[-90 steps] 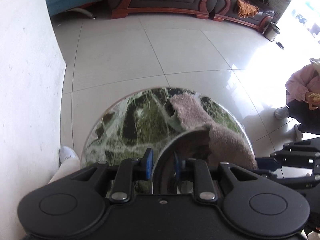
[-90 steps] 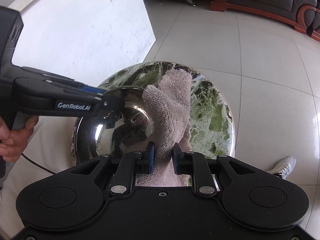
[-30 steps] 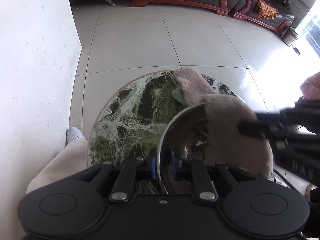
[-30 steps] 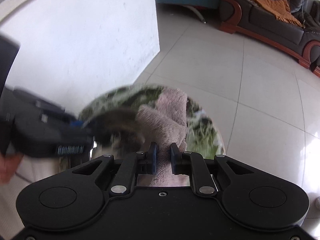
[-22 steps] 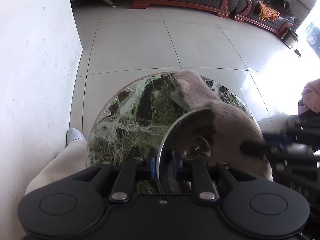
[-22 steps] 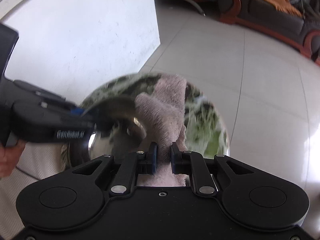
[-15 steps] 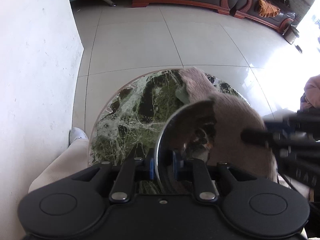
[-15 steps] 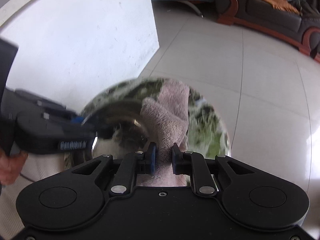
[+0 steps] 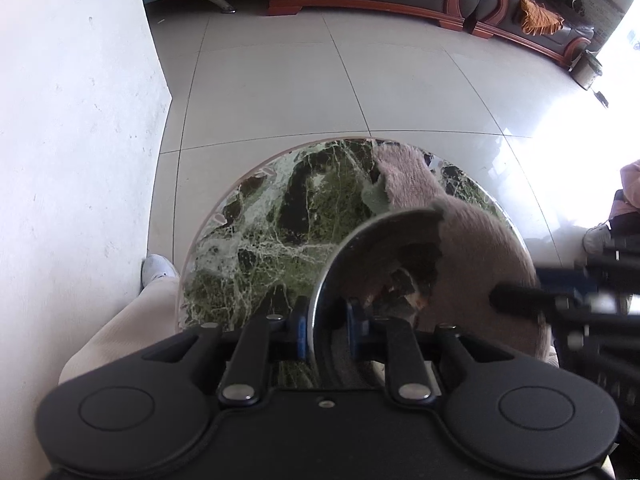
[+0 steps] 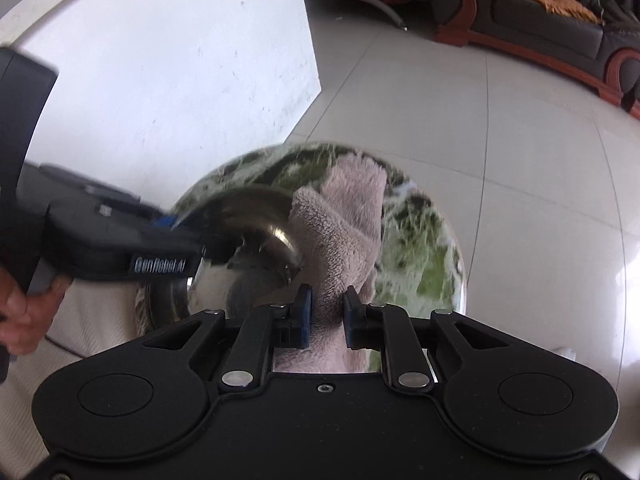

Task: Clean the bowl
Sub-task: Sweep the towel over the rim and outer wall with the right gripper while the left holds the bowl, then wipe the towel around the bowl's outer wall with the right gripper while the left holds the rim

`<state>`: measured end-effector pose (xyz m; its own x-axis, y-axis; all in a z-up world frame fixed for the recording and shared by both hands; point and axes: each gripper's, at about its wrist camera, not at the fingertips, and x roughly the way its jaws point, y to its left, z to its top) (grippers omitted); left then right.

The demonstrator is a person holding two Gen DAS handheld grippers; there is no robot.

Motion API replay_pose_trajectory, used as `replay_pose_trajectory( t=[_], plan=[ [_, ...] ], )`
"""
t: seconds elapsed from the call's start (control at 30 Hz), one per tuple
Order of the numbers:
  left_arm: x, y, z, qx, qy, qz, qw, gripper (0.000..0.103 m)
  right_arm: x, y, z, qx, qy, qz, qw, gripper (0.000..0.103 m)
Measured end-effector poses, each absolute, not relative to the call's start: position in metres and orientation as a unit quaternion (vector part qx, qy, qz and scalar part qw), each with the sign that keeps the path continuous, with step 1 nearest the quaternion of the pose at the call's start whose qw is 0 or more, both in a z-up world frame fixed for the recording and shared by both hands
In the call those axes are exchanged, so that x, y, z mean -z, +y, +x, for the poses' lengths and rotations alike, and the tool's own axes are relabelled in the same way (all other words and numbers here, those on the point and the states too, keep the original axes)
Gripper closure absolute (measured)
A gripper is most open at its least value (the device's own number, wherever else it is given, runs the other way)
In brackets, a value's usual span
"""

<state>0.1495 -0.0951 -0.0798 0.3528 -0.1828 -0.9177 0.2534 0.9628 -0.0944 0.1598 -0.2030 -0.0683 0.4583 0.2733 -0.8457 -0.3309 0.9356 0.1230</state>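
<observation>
Right gripper pinches pink towel against steel bowl over marble table; left gripper clamps bowl rim. Wiping step, probably inner wall; blurred. Next: sweep round.

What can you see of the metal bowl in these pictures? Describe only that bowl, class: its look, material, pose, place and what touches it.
The bowl is round, shiny, mirror-like metal with a thin rim. It is tipped up on edge above the green marble table, not lying flat. The left gripper is shut on its rim, one finger on each side of the wall. The pinkish towel, clamped in the right gripper, presses against and covers one side of the bowl. Its inside reflects blurred shapes.
</observation>
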Motion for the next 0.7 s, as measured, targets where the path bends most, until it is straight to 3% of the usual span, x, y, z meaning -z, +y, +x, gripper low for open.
replay_pose_trajectory(
  t=[0.7],
  plan=[
    [0.08,-0.105,0.145,0.129,0.547,0.05,0.826,0.083,0.066,-0.196,0.156,-0.177,0.479,-0.057,0.858,0.086]
  ],
)
